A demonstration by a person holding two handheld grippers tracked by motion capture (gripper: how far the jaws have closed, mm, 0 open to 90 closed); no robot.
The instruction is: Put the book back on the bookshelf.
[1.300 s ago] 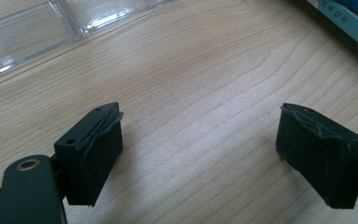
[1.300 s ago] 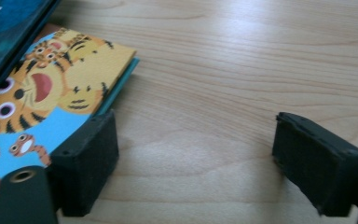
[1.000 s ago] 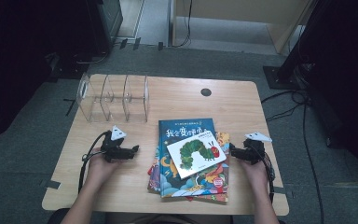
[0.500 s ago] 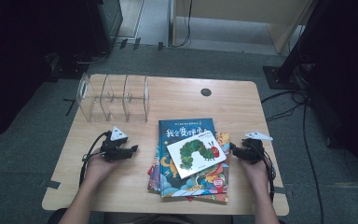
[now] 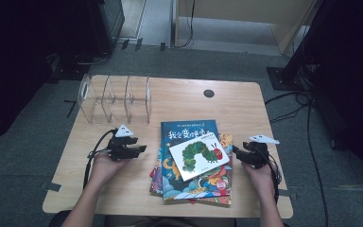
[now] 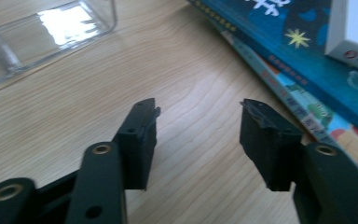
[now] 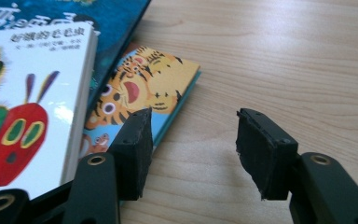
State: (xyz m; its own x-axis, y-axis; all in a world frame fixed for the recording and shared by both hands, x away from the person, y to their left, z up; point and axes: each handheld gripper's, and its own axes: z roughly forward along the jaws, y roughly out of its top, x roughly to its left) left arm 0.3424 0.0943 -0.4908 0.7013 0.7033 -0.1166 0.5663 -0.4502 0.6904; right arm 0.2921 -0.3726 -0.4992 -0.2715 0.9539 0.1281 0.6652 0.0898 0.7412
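High view: clear organizer (image 5: 116, 98) behind stacked books (image 5: 194, 163).

One stack of picture books (image 5: 194, 175), one clear three-slot rack (image 5: 116, 97), two hand-held grippers.

Chinese lettering on two book covers, little of it readable

The big blue book (image 5: 189, 135) carries a white Chinese title across its top edge; from above it reads roughly 我会爱…, the rest too blurred to make out. On the small white caterpillar book (image 7: 32, 107), the right gripper view catches a dark line of Chinese characters near its top corner, too soft to read. A tiny red mark sits on its edge in the left gripper view, unreadable.
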